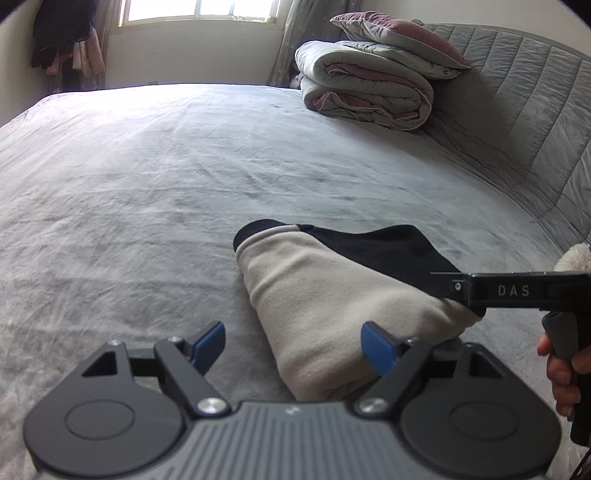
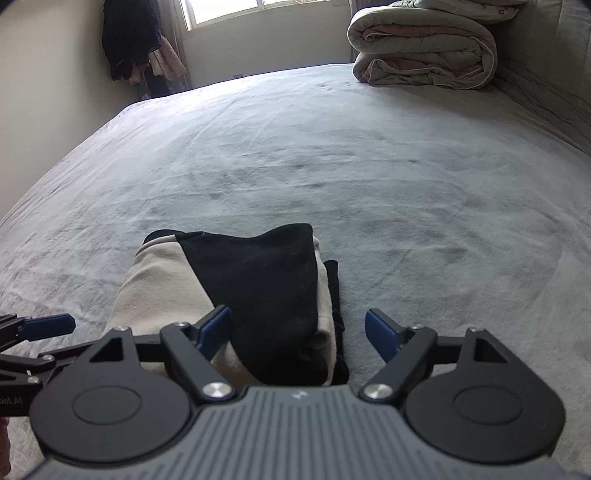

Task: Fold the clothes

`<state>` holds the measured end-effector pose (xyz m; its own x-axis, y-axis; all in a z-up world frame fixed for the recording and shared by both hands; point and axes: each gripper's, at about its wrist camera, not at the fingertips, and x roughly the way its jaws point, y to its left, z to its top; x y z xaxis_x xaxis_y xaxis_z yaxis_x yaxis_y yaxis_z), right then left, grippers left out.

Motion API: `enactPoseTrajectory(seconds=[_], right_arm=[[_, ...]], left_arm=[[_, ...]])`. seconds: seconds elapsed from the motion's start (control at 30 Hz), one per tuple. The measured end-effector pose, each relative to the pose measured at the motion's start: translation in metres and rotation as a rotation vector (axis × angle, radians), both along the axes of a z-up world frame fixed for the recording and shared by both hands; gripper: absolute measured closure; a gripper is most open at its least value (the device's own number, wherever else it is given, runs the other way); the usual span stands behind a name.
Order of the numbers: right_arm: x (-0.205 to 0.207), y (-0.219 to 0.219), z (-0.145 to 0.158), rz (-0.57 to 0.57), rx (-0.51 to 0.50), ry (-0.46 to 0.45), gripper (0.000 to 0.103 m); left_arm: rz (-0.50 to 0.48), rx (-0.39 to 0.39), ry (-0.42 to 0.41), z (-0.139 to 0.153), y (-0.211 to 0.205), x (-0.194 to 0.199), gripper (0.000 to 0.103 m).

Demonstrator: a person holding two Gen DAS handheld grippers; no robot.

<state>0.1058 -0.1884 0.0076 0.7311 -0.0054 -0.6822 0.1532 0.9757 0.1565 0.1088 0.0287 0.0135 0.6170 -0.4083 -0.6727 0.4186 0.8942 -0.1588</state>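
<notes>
Right up close, the left claw fills the bottom of its own view, blue pads spread wide apart, nothing pinched between them. The folded garment lies just ahead, its cream fleece running under the right-hand pad and out past the fingertips; that pad sits over the cloth, though whether it touches is hard to say. Over to the other view, and the right claw stands wide too, jaws apart and gripping nothing, with the garment's black panel lying between and ahead of its fingers. The bundle rests on the grey bed, near the front edge, cream on the left, black on the right, with a dark strip of cloth trailing along its right side in the right wrist view. In the left wrist view the right claw's black body comes in from the right edge just above the bundle's near right corner, and a hand wraps its handle. In the right wrist view one blue pad of the left claw pokes in at the far left, beside the cream edge. Far back, a rolled duvet sits at the head of the bed with a pillow on top, and dark clothes hang beside the window.
</notes>
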Motion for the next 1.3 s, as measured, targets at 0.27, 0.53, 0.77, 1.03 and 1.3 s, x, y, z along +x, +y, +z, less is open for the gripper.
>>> enactPoseTrajectory(seconds=[0.27,0.53,0.77,1.03,1.3], right_arm=[[-0.002,-0.008,0.000,-0.017,-0.030,-0.004,0.020],[-0.003,-0.015,0.002,-0.068,-0.069,-0.019,0.018],[-0.005,-0.029,0.006,-0.128,-0.071,-0.024,0.018],[-0.007,-0.044,0.006,-0.136,0.138,-0.018,0.018],[-0.002,-0.049,-0.009,-0.120,0.364,0.025,0.018]], left_arm=[[0.009,0.015,0.019,0.000,0.005,0.006,0.020],[0.042,0.014,0.056,-0.002,0.013,0.016,0.016],[0.046,-0.011,0.092,-0.002,0.017,0.022,0.015],[0.041,-0.217,0.261,-0.016,0.029,0.040,0.015],[0.048,-0.376,0.354,-0.038,0.028,0.051,0.026]])
